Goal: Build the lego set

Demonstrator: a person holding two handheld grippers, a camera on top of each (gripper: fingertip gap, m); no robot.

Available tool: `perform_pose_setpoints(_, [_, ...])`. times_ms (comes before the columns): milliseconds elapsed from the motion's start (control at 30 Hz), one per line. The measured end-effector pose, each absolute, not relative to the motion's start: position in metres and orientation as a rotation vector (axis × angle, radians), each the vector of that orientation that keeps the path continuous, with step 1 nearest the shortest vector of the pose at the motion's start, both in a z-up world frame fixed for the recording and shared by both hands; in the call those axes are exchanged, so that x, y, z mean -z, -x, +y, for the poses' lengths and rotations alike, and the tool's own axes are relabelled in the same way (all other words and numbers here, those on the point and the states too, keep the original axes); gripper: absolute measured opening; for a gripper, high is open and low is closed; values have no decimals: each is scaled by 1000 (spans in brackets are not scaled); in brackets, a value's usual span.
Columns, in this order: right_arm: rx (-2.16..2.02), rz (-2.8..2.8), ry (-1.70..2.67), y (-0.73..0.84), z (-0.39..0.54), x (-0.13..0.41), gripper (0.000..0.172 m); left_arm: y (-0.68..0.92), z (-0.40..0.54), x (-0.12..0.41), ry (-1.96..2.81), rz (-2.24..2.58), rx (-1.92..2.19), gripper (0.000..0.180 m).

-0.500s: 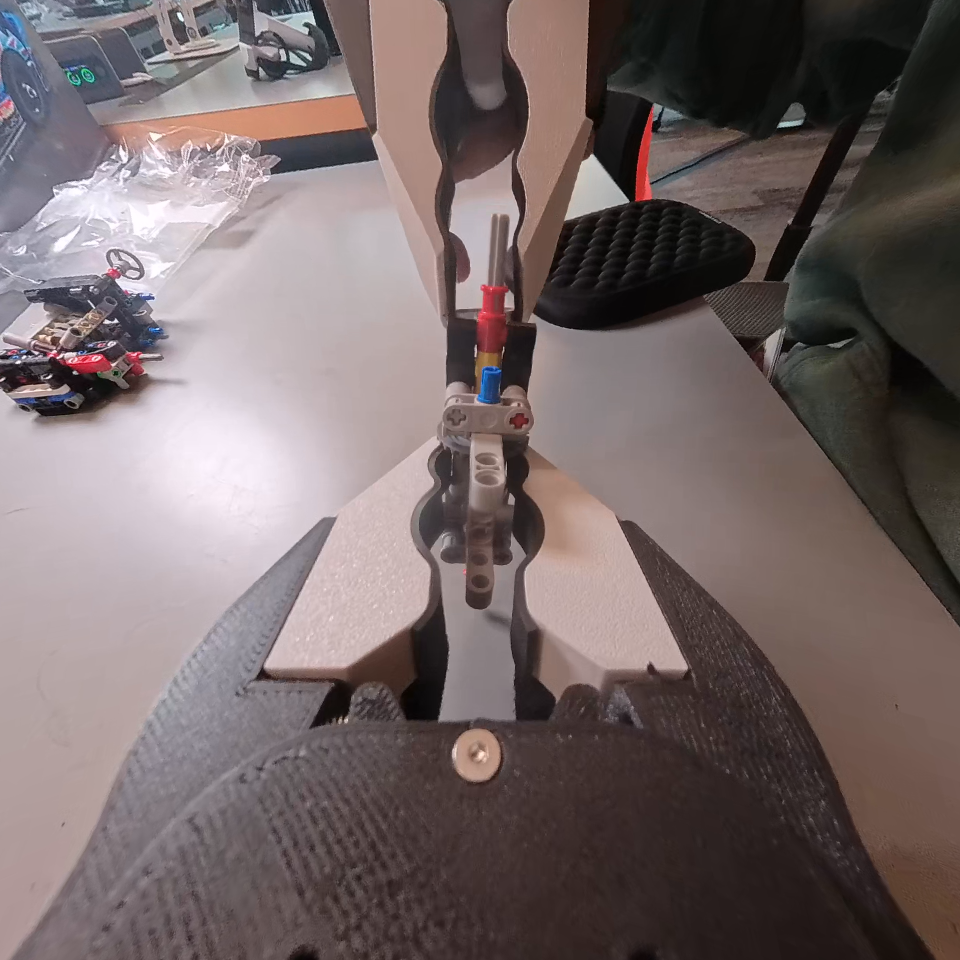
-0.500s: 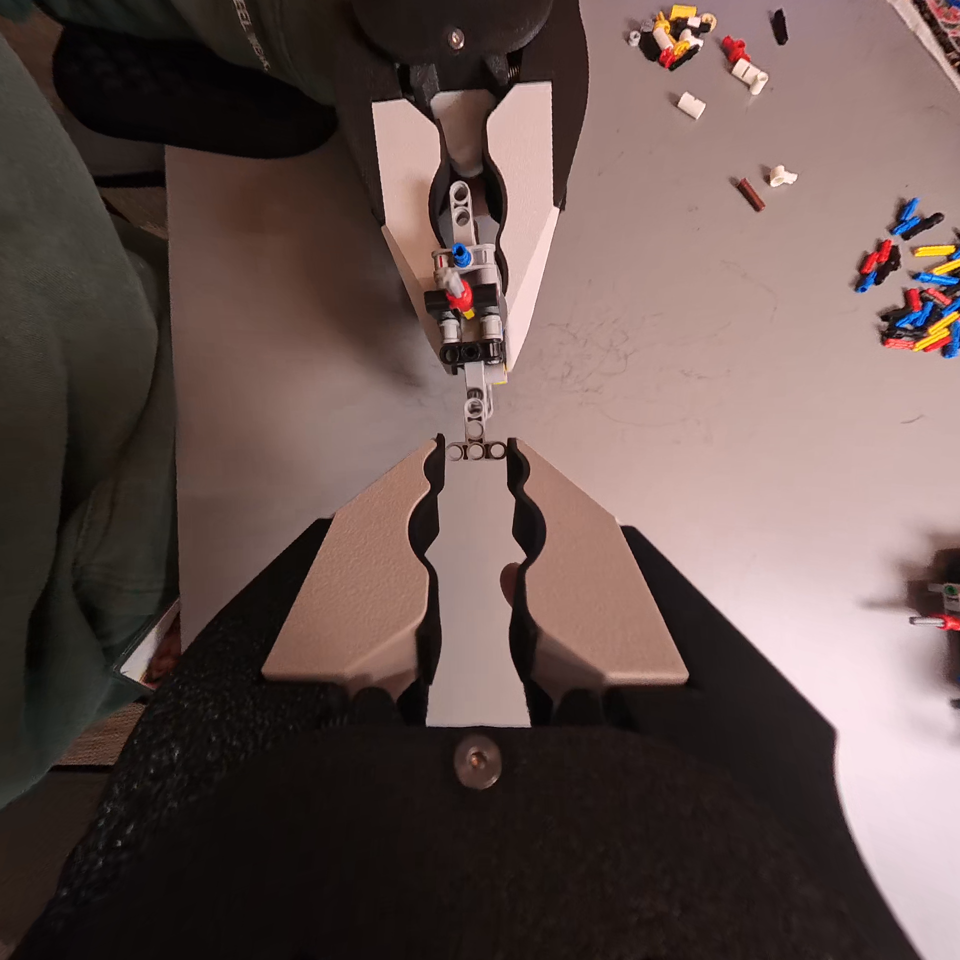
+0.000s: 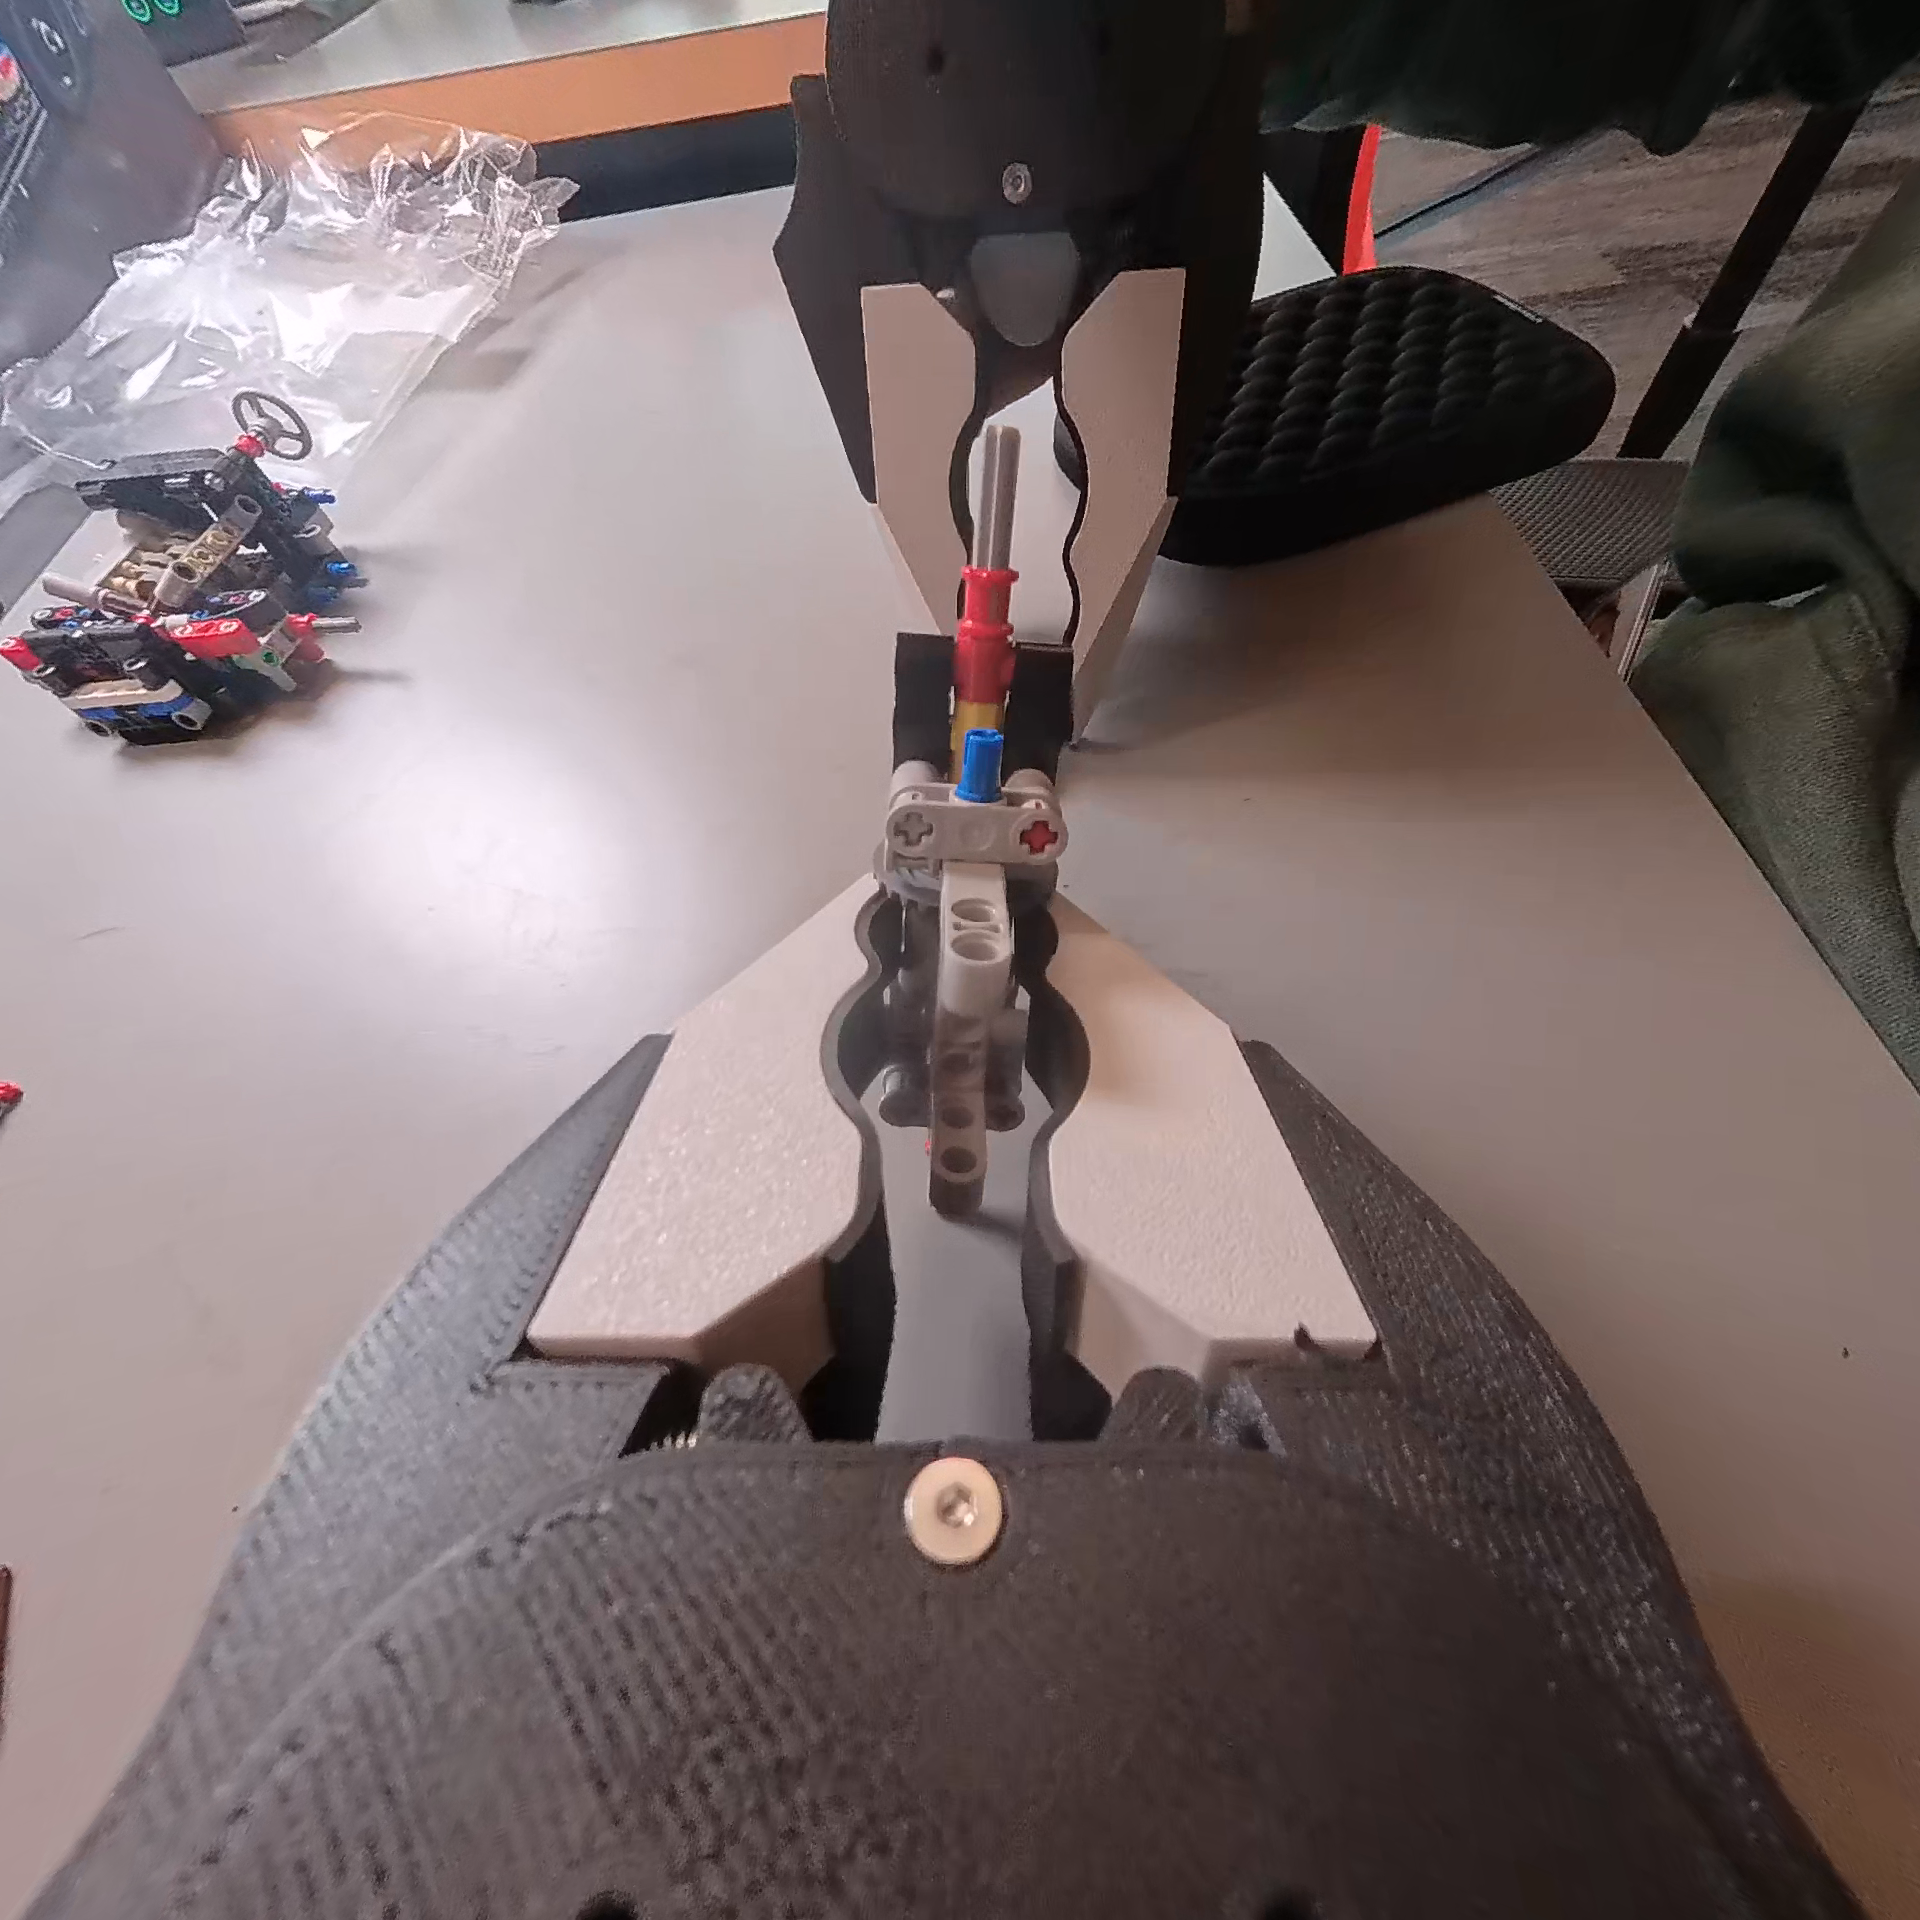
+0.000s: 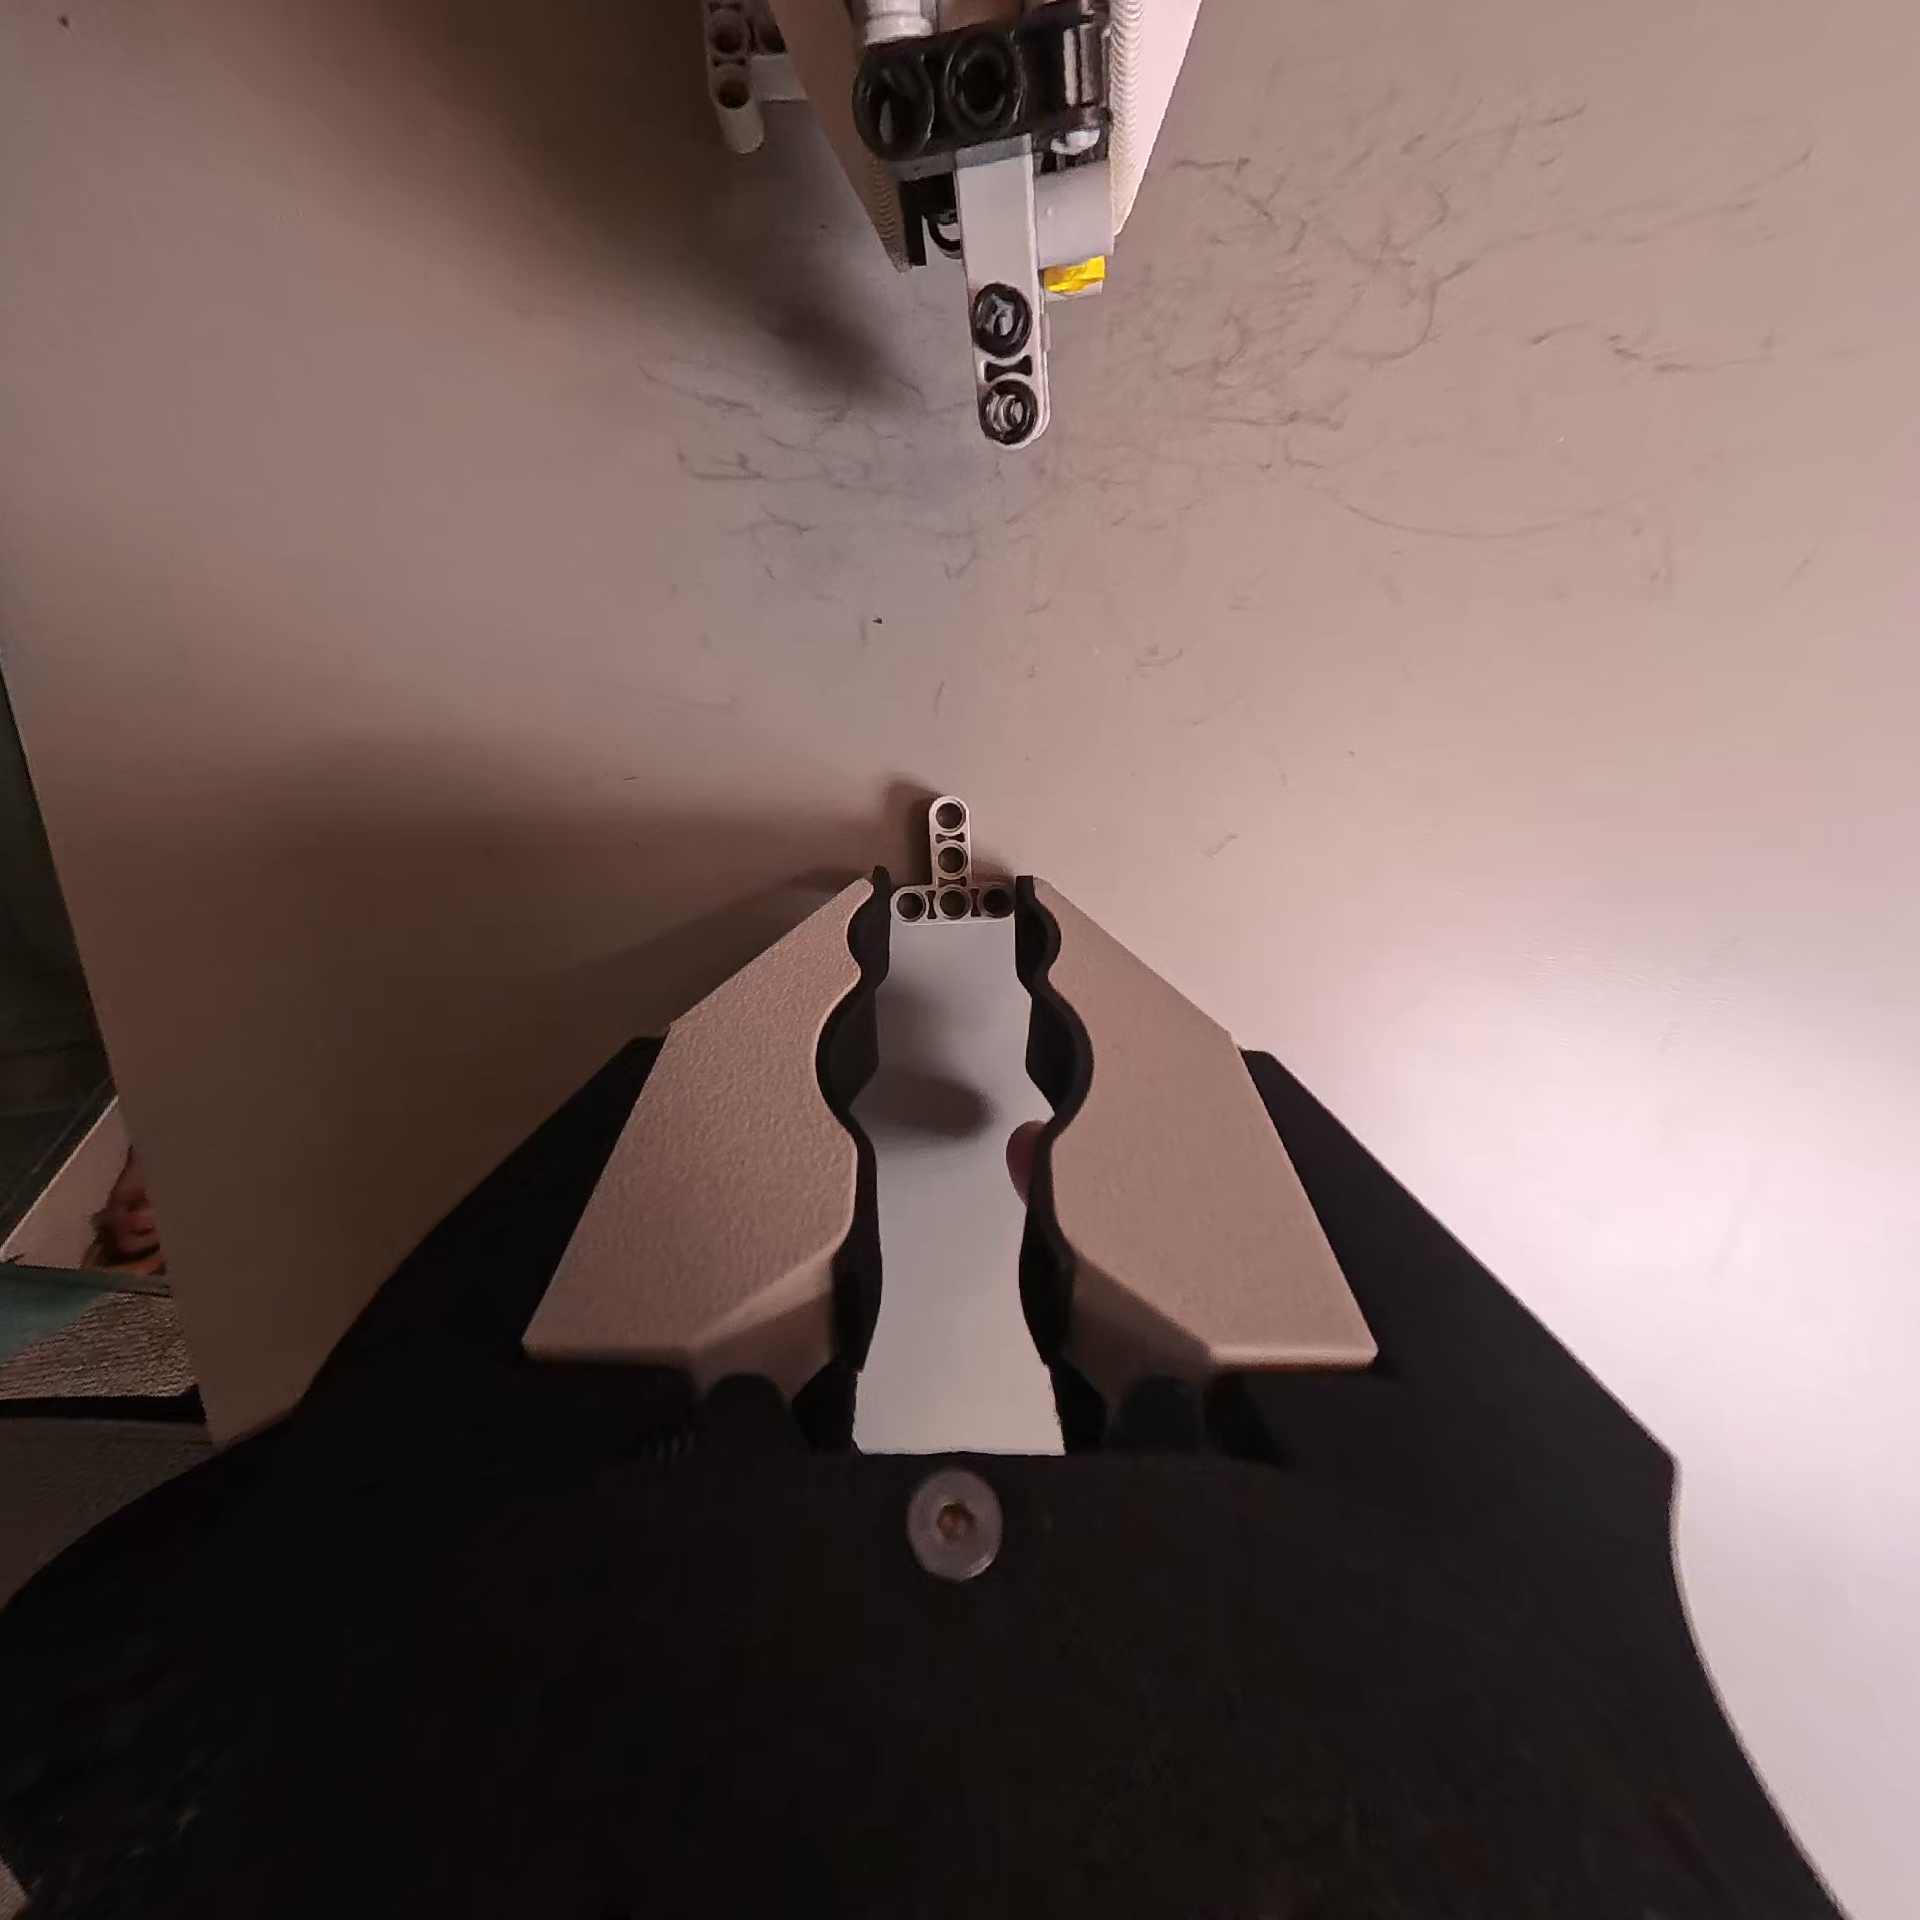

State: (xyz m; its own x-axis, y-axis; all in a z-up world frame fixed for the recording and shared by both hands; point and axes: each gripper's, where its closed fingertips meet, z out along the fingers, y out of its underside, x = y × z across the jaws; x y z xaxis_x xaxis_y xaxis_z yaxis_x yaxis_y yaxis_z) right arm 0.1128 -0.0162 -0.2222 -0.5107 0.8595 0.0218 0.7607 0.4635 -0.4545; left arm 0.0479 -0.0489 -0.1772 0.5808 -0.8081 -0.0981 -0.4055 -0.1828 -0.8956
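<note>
Clenched in the left claw, pads pressing its sides: one small toy-brick assembly of pale beams, a blue pin and a red-and-yellow stack on a grey rod, held above the worktop. Probably light and rigid, yet only push-fitted, so likely to shed pieces if squeezed on the pin or rod; best taken by the beam sides. Gripped in the right claw by the ends of its crossbar: one grey T-shaped piece, stem pointing forward, apart from the assembly's jutting beam. Likely feather-light, stiff, smooth enough to twist between pads. Farther off on the worktop: one half-built toy car and one clear plastic bag. Past the edge, one black dimpled pad.
</note>
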Motion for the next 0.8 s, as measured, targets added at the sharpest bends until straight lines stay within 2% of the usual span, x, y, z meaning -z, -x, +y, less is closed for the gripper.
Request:
perform_pose_setpoints(33, [-576,-2467,1393,-113,-16,222,22,-48,-49,177,1800,993,500,20])
perform_pose_setpoints(233, [-618,-2448,1365,-107,-21,211,26,-49,-50,177,1802,996,509,20])
perform_pose_setpoints(533, [-523,-2560,1316,-107,-22,224,6,-50,-50,177,1811,996,509,20])
perform_pose_setpoints(633, [-564,-2520,1333,-106,-22,223,5,-50,-50,177,1813,989,520,20])
perform_pose_setpoints(700, [-656,-2431,1320,-98,-22,210,6,-51,-50,177,1815,985,531,20])
perform_pose_setpoints(800, [-928,-2228,1217,-81,-29,158,5,-52,-50,177,1810,982,539,20])
